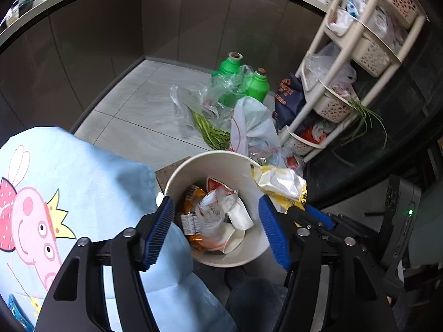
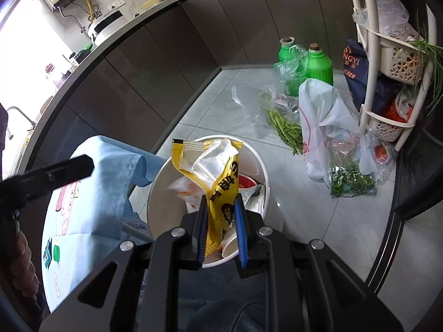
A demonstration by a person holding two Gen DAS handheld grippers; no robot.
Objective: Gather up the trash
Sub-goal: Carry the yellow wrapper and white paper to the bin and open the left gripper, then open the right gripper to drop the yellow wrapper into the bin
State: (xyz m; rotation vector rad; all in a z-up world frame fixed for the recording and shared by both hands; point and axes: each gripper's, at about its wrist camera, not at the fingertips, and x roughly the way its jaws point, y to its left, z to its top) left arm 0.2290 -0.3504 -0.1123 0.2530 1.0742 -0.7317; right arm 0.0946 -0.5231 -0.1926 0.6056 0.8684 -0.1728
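Observation:
A white round bin (image 1: pixel 210 156) stands on the floor, holding crumpled wrappers and a paper cup (image 1: pixel 239 217). My left gripper (image 1: pixel 216 207) hangs open over the bin's mouth, its blue pads wide apart with nothing between them. My right gripper (image 2: pixel 221 202) is shut on a yellow snack wrapper (image 2: pixel 221 182), which sticks up above the bin (image 2: pixel 155 193). In the left wrist view that wrapper (image 1: pixel 279 182) lies over the bin's right rim. One black finger of the left gripper (image 2: pixel 55 174) shows at the left of the right wrist view.
A light blue cloth with a cartoon pig (image 1: pixel 55 193) lies left of the bin. Beyond it on the tiled floor are green bottles (image 1: pixel 229 69), clear bags with greens (image 1: pixel 210 132) and a white plastic bag (image 2: pixel 324 116). A cream tiered rack (image 1: pixel 360 55) stands at right, against dark cabinet fronts.

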